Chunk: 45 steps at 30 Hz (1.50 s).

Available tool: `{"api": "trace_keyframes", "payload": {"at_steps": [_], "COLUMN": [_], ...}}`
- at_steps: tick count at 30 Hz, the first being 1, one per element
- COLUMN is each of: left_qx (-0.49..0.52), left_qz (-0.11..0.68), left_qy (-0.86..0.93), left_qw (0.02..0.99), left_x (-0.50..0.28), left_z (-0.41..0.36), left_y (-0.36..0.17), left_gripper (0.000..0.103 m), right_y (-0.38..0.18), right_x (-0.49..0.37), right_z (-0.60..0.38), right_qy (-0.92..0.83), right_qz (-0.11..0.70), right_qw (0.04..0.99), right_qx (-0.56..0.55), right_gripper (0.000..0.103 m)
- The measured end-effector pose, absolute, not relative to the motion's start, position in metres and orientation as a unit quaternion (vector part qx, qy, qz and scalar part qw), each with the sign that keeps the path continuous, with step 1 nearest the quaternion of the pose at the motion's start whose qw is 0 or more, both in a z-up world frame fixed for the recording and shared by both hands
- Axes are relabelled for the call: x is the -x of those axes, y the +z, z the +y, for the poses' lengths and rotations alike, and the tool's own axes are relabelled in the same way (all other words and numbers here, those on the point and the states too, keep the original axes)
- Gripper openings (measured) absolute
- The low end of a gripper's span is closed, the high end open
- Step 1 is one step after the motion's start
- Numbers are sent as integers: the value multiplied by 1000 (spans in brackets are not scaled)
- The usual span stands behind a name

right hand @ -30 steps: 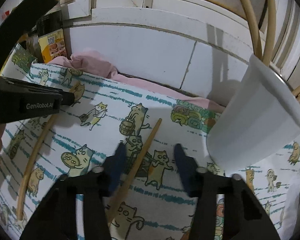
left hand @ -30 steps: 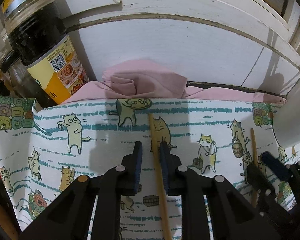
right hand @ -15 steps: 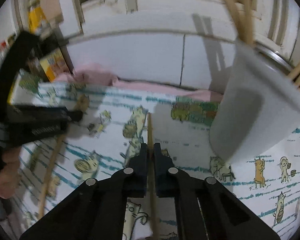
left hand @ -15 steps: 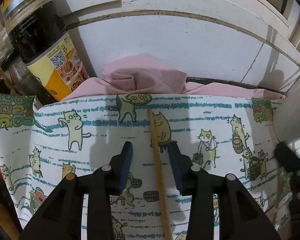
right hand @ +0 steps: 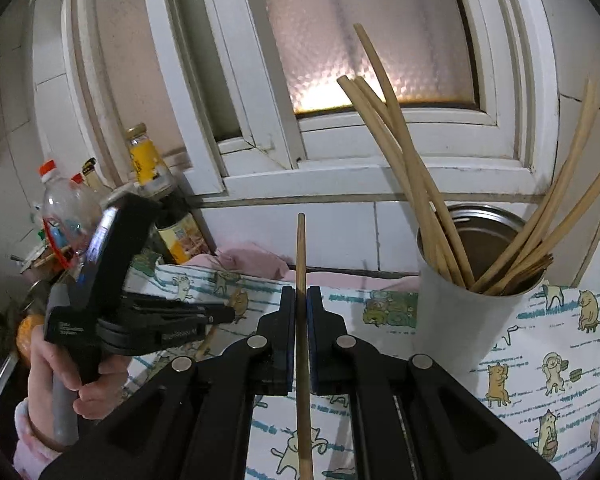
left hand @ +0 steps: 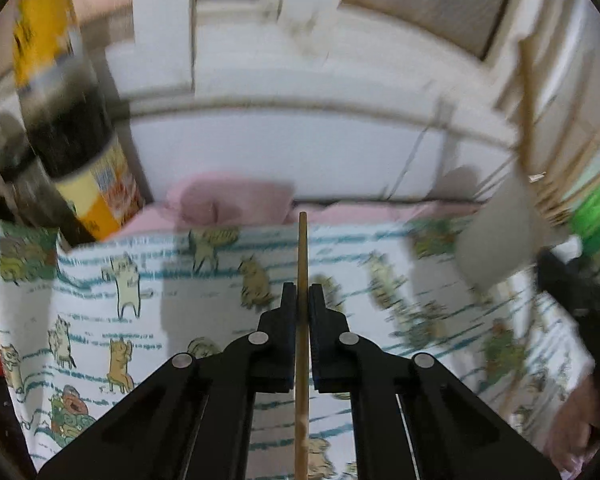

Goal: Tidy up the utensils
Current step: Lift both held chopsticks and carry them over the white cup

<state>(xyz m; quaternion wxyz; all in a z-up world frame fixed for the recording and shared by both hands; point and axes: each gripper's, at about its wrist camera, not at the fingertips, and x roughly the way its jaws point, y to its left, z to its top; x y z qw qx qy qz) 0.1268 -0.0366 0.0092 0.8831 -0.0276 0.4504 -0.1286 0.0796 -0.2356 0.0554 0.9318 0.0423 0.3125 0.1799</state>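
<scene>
Two hand-held tools, each clamped on one wooden chopstick. The left tool (left hand: 302, 300) has just closed its jaws, and its pads now press on the left chopstick (left hand: 302, 320), which runs straight between them, its tip projecting ahead of the fingertips and its shaft passing back under the tool; this view is motion-blurred. The right tool (right hand: 301, 304) is likewise clamped on the right chopstick (right hand: 302, 340), held along the tool's axis with its blunt end well ahead of the pads. Below both tools lies the cat-print cloth (right hand: 548, 364) covering the bench, with a pink cloth (right hand: 256, 260) bunched at its far edge, ahead of the tools. Ahead and to the right of the right tool stands the white holder cup (right hand: 452, 320), upright on the cat-print cloth, with a bundle of chopsticks (right hand: 428, 200) leaning out of it in two fans; a metal pot (right hand: 484, 220) sits just behind it. To the left of the right tool, the person's left hand (right hand: 68, 376) grips the handle of the left tool. Further left and ahead stand a dark sauce bottle (left hand: 80, 152) and a clear plastic bottle (right hand: 66, 208), against the white window frame (right hand: 340, 176).
</scene>
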Motion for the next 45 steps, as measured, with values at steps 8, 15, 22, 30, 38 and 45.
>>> {"api": "trace_keyframes", "payload": {"at_steps": [8, 15, 22, 30, 38, 45], "left_qx": [88, 128, 127, 112, 53, 79], "left_qz": [294, 148, 124, 126, 130, 118], "left_qy": [-169, -185, -195, -212, -200, -244], "left_qw": [937, 963, 965, 963, 970, 959], "left_x": [-89, -39, -29, -32, -29, -39], "left_z": [-10, 18, 21, -6, -86, -128], "left_y": [69, 108, 116, 124, 164, 191], "left_gripper": [5, 5, 5, 5, 5, 5], "right_y": [84, 116, 128, 151, 157, 155], "right_x": [-48, -6, 11, 36, 31, 19], "right_z": [-250, -265, -283, -343, -397, -418], "right_qy": [188, 168, 148, 117, 93, 92], "right_qz": [230, 123, 72, -27, -57, -68], "right_qw": [953, 976, 983, 980, 972, 957], "right_qx": [-60, -56, -78, -157, -210, -266], "right_gripper": [6, 6, 6, 6, 6, 6]}}
